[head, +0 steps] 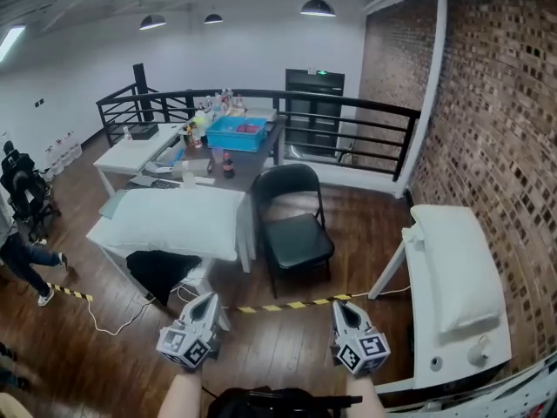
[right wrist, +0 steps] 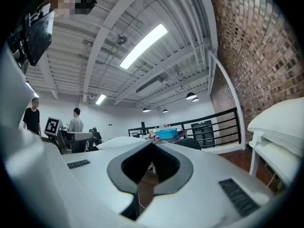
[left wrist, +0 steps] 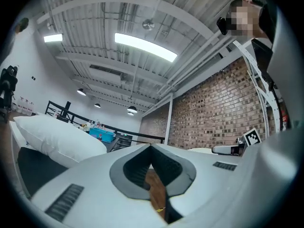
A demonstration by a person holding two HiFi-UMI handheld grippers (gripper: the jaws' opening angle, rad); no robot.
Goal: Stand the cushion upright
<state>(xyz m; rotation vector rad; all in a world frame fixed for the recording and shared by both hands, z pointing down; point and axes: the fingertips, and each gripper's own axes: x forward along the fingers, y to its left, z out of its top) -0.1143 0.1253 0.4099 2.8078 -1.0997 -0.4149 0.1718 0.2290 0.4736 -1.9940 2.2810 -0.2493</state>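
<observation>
While the left gripper (head: 207, 301) and right gripper (head: 342, 308) hang clenched and empty at the bottom, a black chair (head: 296, 233) stands mid-frame, just right of the cushion (head: 183, 219).

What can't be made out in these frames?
- Head view: contents of the blue bin, too small to identify.
- Head view: person, cut off by the left edge.
- Right gripper view: white cushion, mostly hidden behind the right gripper.
- Right gripper view: right-hand cushion, cut off by the lens rim.
</observation>
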